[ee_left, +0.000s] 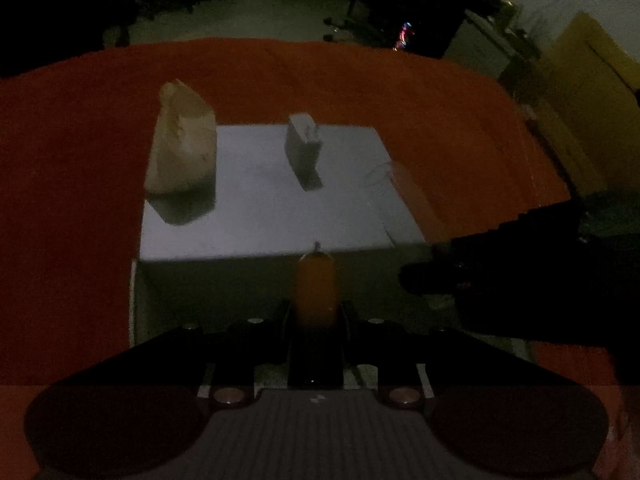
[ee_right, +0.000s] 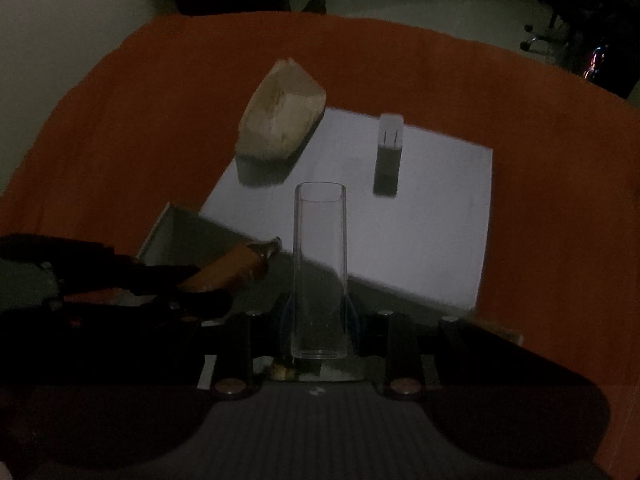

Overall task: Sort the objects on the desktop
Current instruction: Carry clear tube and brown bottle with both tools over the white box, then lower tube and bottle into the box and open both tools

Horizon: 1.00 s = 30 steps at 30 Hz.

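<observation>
My left gripper [ee_left: 316, 309] is shut on an orange pen-like stick [ee_left: 315, 286] with a small metal tip that points away over the near edge of a white box [ee_left: 260, 216]. My right gripper [ee_right: 319, 314] is shut on a clear tube [ee_right: 320, 264], its open end forward. On the box top [ee_right: 440, 208] stand a beige crumpled lump [ee_left: 182, 144] [ee_right: 280, 120] at the back left and a small white plug block [ee_left: 304, 140] [ee_right: 390, 132] near the middle. The two grippers hang side by side just in front of the box; each shows dark in the other's view, the right gripper [ee_left: 436, 272] and the left gripper [ee_right: 192, 284] with the orange stick [ee_right: 232, 266].
The box lies on a table under an orange-red cloth [ee_left: 60, 160] [ee_right: 120, 120]. The scene is very dark. Beyond the table's far edge are a grey floor, chair wheels [ee_right: 536, 40] and a yellow panel [ee_left: 580, 80] at the right.
</observation>
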Each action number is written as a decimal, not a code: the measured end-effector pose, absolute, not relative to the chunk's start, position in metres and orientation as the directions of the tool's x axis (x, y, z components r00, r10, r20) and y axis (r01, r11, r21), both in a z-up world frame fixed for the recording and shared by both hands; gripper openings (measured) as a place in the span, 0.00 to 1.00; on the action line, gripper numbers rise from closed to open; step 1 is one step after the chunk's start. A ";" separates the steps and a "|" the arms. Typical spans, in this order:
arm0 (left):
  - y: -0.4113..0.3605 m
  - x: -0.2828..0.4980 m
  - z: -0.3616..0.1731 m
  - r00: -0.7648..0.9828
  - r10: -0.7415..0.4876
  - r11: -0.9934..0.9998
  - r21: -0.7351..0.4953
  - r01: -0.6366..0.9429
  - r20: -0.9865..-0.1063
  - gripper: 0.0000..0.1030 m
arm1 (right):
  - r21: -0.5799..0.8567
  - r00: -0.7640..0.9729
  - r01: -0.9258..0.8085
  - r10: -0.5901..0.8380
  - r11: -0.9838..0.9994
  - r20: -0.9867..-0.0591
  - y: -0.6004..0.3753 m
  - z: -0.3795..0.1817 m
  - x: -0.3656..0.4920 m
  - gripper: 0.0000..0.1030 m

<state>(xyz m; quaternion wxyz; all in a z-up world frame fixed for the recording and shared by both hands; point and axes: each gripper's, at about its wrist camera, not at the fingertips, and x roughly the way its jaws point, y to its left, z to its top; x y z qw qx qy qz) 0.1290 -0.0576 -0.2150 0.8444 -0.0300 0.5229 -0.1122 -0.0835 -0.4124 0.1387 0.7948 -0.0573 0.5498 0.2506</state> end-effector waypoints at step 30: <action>-0.072 0.090 -0.283 0.294 -0.184 0.975 -0.135 0.178 -0.938 0.20 | 0.152 0.131 -0.428 0.227 0.891 -0.965 -0.440 0.054 -0.134 0.31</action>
